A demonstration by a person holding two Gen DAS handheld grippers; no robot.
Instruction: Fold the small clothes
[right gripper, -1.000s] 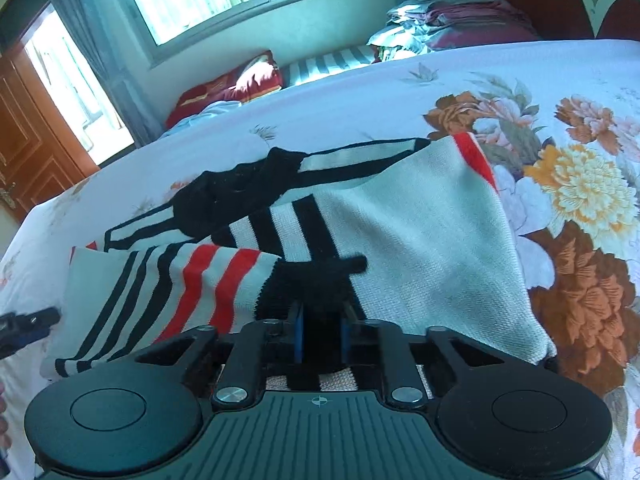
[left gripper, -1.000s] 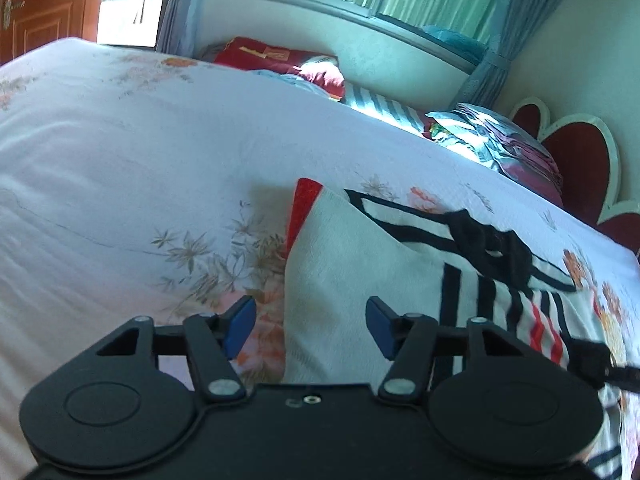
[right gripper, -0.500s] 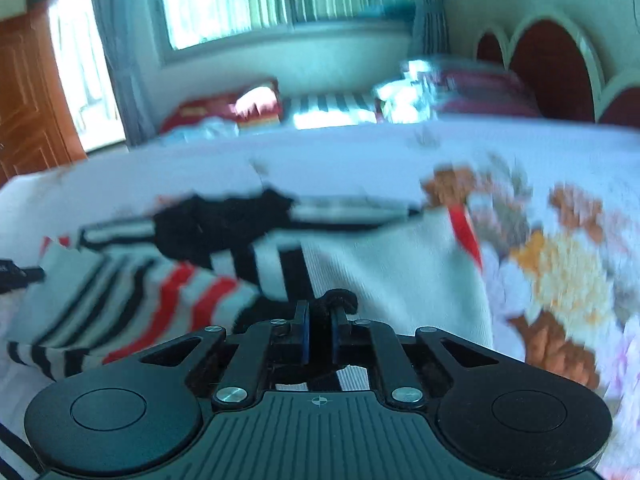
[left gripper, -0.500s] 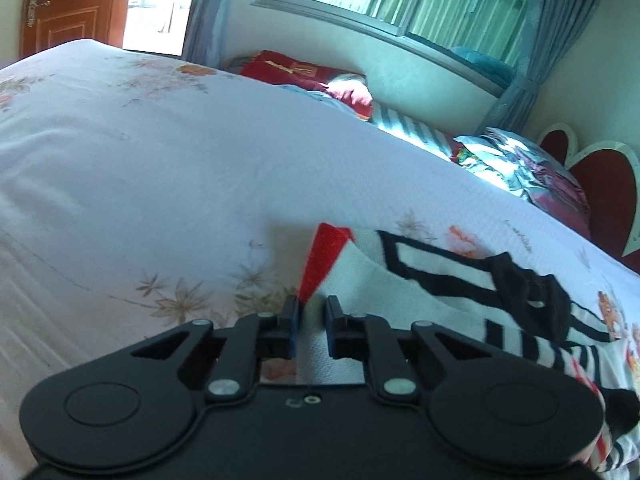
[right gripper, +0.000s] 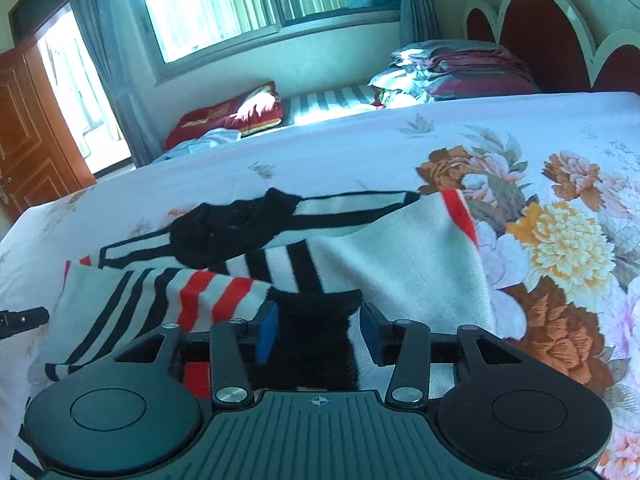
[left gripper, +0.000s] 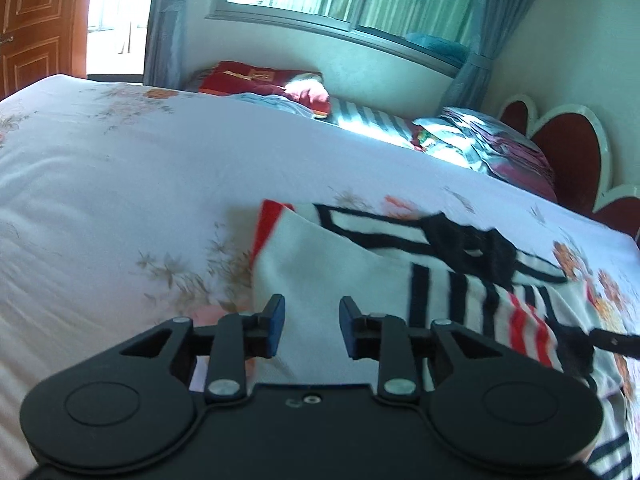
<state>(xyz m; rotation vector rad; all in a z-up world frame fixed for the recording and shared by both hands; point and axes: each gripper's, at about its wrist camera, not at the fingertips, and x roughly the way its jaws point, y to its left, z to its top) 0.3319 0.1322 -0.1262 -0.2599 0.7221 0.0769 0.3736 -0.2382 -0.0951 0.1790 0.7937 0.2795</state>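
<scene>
no readable text, label, brand or number anywhere in either view. only gold markings on the red pillow (left gripper: 256, 80) by the window, too small and blurred to make out, and a small crosshair mark moulded on the ribbed body of the right gripper (right gripper: 318, 328), not a letter or figure.

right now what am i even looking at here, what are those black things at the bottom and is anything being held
The black shapes are two hand-held grippers, each carrying its own camera that looks out along its two fingers. One picture comes from the left gripper, the other from the right gripper. Both look across a bed with a floral sheet. On it lies a small striped sweater, white with black and red bands, already partly folded. Both grippers are open, so nothing is held; the sweater simply lies between their blue-padded fingers.
</scene>
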